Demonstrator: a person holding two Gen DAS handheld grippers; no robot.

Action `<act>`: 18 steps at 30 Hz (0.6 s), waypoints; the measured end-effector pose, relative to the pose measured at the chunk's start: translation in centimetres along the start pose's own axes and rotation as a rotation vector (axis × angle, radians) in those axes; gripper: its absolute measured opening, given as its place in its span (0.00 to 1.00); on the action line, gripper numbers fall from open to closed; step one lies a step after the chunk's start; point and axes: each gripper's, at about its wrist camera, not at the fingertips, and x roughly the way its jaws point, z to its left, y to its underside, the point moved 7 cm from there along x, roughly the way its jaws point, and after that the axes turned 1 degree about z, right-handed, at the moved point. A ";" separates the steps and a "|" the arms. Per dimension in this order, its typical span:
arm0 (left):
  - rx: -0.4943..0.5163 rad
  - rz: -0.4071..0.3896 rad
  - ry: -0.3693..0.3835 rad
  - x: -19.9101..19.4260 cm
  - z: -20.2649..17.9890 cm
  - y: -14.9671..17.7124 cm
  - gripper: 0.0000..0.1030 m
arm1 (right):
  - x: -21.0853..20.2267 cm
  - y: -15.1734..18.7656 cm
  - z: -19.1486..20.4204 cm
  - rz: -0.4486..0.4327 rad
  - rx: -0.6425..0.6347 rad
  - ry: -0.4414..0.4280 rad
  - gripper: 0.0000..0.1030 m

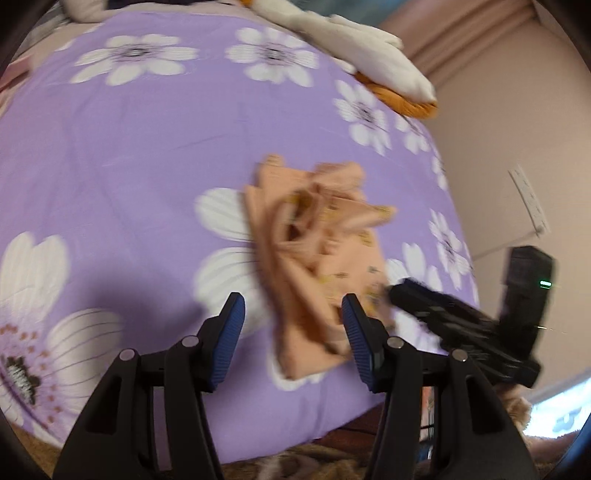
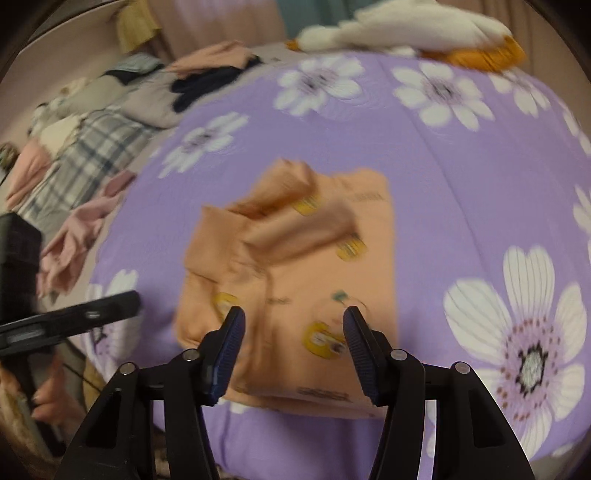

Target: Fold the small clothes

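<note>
Right wrist view: peach cotton garment with yellow cartoon prints (image 2: 295,280) lies partly folded and rumpled on the purple quilt with white flowers (image 2: 461,166), near its near edge. Right gripper (image 2: 293,314) hovers over the garment's near part, tongs apart, gripping nothing. Left gripper (image 1: 293,302) likewise spread, empty. White-and-orange plush toy (image 2: 413,33) rests at the far edge; frames blurred.

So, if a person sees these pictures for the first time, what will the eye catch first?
Most likely the peach garment with yellow prints, lying crumpled in the middle of the purple bedspread with big white flowers. Next, the open left gripper and open right gripper, both empty, at the garment's near edge. A white and orange plush toy lies at the far edge.
</note>
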 end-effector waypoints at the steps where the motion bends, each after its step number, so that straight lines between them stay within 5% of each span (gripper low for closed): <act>1: 0.018 0.009 0.007 0.6 -0.8 0.0 0.53 | 0.5 0.4 -0.1 0.015 0.010 0.004 0.55; 8: 0.053 0.096 -0.001 4.4 -2.4 1.0 0.53 | 3.6 4.8 1.5 0.156 -0.017 -0.022 0.55; 12: 0.051 0.120 0.012 5.6 -2.6 0.9 0.53 | 3.6 5.0 2.0 0.145 -0.026 -0.015 0.55; 18: 0.054 0.188 -0.117 7.3 -0.1 2.8 0.53 | 2.8 3.3 0.4 0.119 0.052 -0.038 0.55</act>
